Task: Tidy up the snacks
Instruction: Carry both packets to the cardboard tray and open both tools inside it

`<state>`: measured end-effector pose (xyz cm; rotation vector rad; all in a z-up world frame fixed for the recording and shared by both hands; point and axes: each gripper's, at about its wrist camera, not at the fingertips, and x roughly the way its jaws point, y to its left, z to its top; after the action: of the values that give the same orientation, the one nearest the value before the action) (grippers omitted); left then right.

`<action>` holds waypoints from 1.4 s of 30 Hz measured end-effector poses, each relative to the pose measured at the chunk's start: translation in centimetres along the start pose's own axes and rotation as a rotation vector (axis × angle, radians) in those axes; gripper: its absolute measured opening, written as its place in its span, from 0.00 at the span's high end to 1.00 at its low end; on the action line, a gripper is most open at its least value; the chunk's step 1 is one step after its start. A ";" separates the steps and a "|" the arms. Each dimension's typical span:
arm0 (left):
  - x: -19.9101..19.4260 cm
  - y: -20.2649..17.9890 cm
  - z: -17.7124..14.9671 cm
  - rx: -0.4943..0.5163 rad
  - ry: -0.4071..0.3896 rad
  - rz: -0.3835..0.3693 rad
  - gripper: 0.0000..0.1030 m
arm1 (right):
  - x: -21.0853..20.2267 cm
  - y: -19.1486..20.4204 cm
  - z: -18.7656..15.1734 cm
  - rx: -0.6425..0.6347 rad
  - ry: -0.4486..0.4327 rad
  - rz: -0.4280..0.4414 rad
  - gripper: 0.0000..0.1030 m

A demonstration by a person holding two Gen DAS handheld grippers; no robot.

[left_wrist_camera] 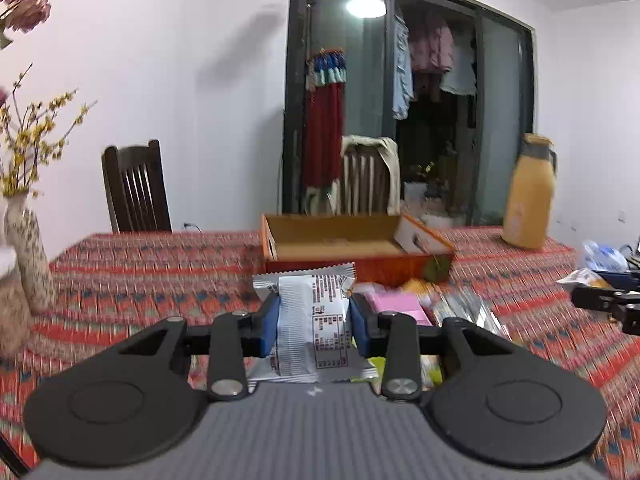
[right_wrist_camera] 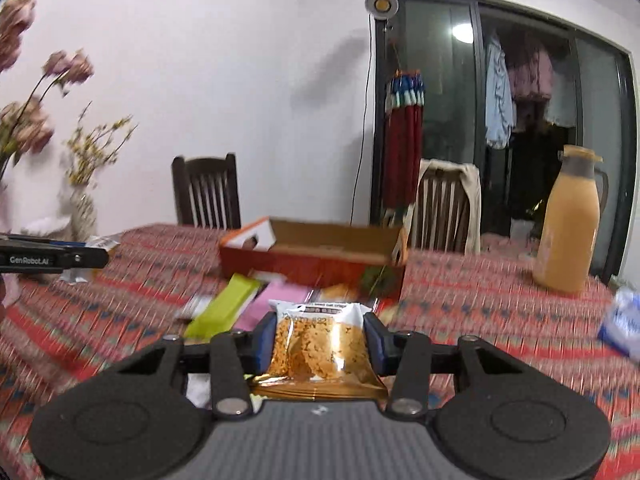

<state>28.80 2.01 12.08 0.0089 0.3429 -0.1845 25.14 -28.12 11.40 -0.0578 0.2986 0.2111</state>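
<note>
My left gripper (left_wrist_camera: pixel 312 322) is shut on a silver-and-white snack packet (left_wrist_camera: pixel 310 320), its blue pads pressing both sides, lifted above the table. My right gripper (right_wrist_camera: pixel 320 340) is shut on a clear-fronted packet of golden oat crisps (right_wrist_camera: pixel 320 350), also held off the table. An open orange cardboard box (left_wrist_camera: pixel 340 246) (right_wrist_camera: pixel 320 254) stands on the table beyond both. Loose snacks lie before it: a pink packet (left_wrist_camera: pixel 402 306) (right_wrist_camera: pixel 276 298), a green bar (right_wrist_camera: pixel 226 306) and silver wrappers (left_wrist_camera: pixel 468 310). The right gripper shows at the left wrist view's right edge, the left gripper at the right wrist view's left edge.
A patterned red tablecloth (left_wrist_camera: pixel 160 264) covers the table. A yellow thermos jug (left_wrist_camera: pixel 530 194) (right_wrist_camera: pixel 570 220) stands at the far right. Vases with flowers (left_wrist_camera: pixel 28 248) (right_wrist_camera: pixel 82 208) stand at the left. Two wooden chairs (left_wrist_camera: pixel 136 188) (right_wrist_camera: pixel 444 204) sit behind the table. Blue-white packets (right_wrist_camera: pixel 624 320) lie right.
</note>
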 end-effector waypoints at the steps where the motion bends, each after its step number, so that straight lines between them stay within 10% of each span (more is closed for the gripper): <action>1: 0.9 0.2 0.9 -0.008 0.000 0.007 0.64 | 0.5 -0.4 0.9 -0.007 -0.009 -0.005 0.57; 25: 22.0 2.3 15.5 -0.042 -0.069 0.057 0.64 | 24.0 -9.5 17.7 0.029 -0.085 0.043 0.56; 42: 41.8 3.5 13.0 -0.052 0.247 0.074 0.64 | 46.1 -11.4 16.2 0.097 0.259 0.002 0.56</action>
<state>72.45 -2.48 10.25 -0.0075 0.5929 -0.1007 75.28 -28.68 13.44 0.0112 0.5661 0.1905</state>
